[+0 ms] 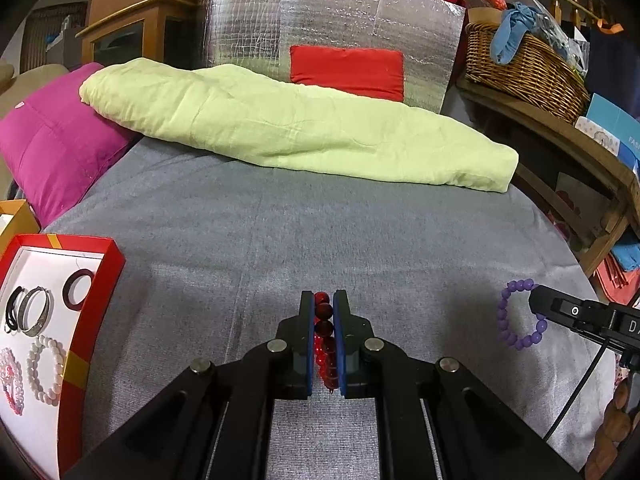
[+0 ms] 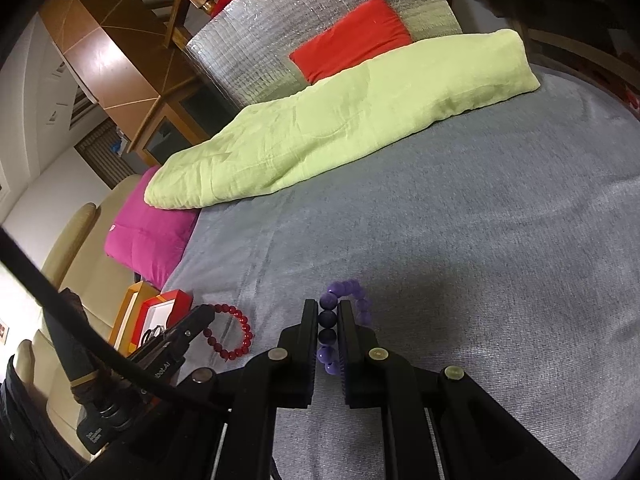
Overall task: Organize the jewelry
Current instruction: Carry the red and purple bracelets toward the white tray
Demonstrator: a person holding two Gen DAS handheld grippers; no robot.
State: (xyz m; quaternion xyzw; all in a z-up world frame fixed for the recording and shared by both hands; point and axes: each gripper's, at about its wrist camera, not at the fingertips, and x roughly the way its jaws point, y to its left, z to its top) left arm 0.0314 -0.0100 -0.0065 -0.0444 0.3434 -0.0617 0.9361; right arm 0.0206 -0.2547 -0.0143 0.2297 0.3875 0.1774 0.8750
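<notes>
At lower centre, the left gripper point(image 1: 324, 300) is clenched on the red bead bracelet point(image 1: 325, 344); the right gripper point(image 2: 329, 308) grips the purple bead bracelet point(image 2: 344, 312) (both over the grey blanket point(image 1: 280, 240)). The red box point(image 1: 92, 320) sits lower left.

The bed cover point(image 1: 280, 240) is matt grey woven cloth, slightly rough. On it, the red bracelet point(image 2: 236, 334) has glossy translucent beads; the purple bracelet point(image 1: 516, 320) looks matt and smooth. Left of the red bracelet, the red box point(image 1: 100, 280) is smooth card. Beyond lie a crinkled pale-green cloth point(image 1: 300, 124), a shiny silver foil panel point(image 1: 320, 20) and a woven wicker basket point(image 1: 520, 68).
</notes>
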